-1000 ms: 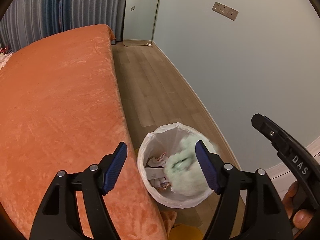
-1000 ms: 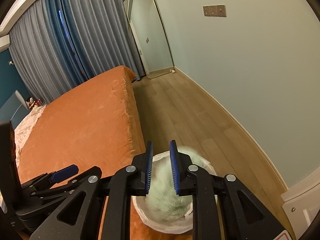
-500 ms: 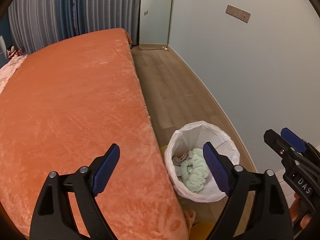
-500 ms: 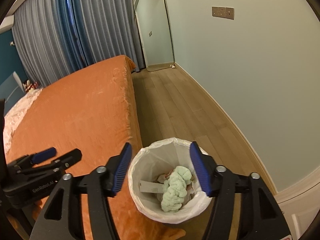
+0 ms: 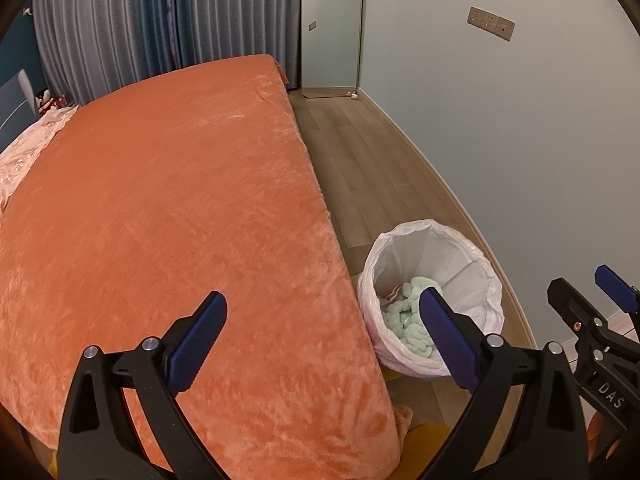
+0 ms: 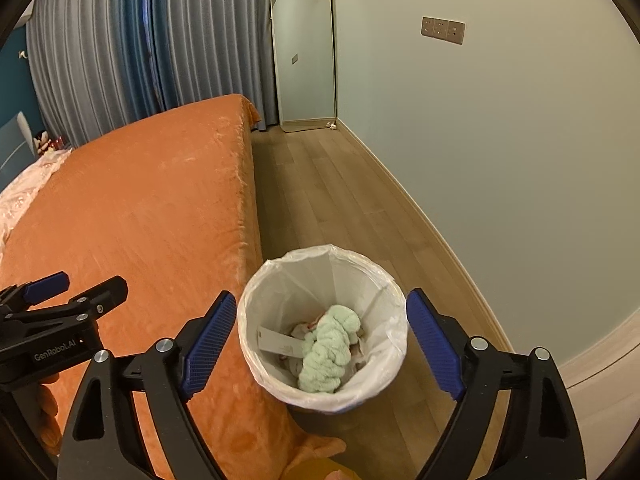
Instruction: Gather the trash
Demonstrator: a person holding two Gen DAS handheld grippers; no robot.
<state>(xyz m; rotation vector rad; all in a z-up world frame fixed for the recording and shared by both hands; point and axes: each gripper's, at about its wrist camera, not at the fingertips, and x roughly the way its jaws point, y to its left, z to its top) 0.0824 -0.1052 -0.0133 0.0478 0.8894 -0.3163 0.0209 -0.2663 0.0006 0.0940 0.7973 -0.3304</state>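
Both claws, left claw (image 5: 320, 340) and right claw (image 6: 318, 344), stand spread and empty; the mint yarn bundle (image 6: 330, 350) lies in the lined bin (image 6: 320, 256), and the bed (image 5: 160, 200) shows no further trash.

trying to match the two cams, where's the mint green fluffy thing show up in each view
Left wrist: the mint green fluffy thing lies inside the trash bin, lower right, partly behind the left gripper's right finger.
Right wrist: it sits in the bin, bottom centre, between the fingers of the open right gripper.
Shared landmark: the orange bed left of the bin.
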